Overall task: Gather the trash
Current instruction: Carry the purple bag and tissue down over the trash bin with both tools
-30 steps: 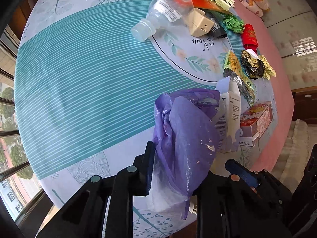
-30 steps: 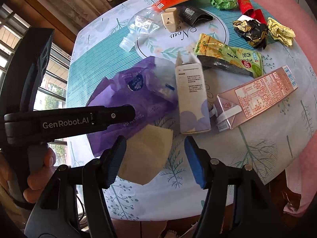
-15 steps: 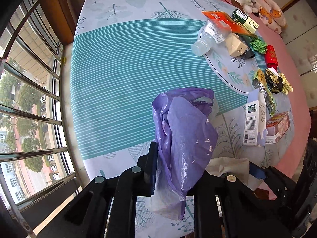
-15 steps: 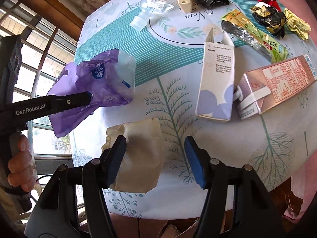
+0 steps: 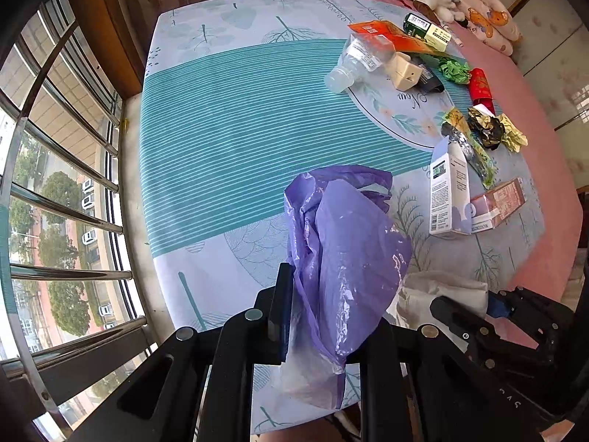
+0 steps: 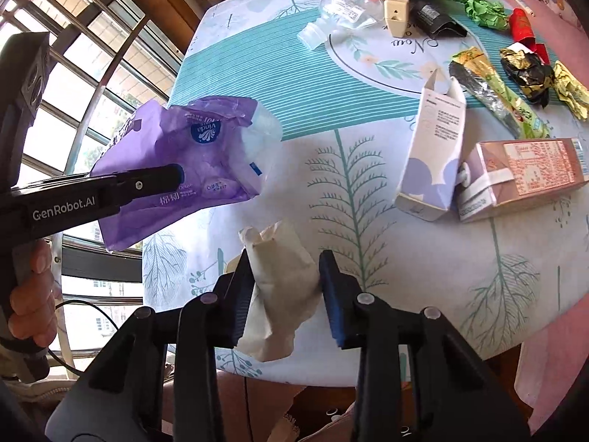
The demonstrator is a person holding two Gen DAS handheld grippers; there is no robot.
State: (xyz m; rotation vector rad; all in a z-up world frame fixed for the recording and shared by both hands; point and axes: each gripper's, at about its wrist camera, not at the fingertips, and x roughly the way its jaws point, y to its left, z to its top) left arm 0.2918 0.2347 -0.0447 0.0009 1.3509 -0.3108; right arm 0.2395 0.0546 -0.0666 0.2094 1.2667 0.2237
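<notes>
Both wrist views: steep, close, sharing table (image 5: 221,140).

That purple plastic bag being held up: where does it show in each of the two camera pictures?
Left wrist view: purple bag fills the lower middle, clamped in the left gripper.
Right wrist view: bag at middle left, lifted off the table.
Shared landmark: the white-and-lilac carton, to the bag's right in both.

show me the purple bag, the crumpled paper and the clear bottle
purple bag (image 6: 206,154), right wrist view, on its printed front
crumpled paper (image 6: 283,276), right wrist view, on its middle between the fingers
clear bottle (image 5: 359,60), left wrist view, on its labelled body
</notes>
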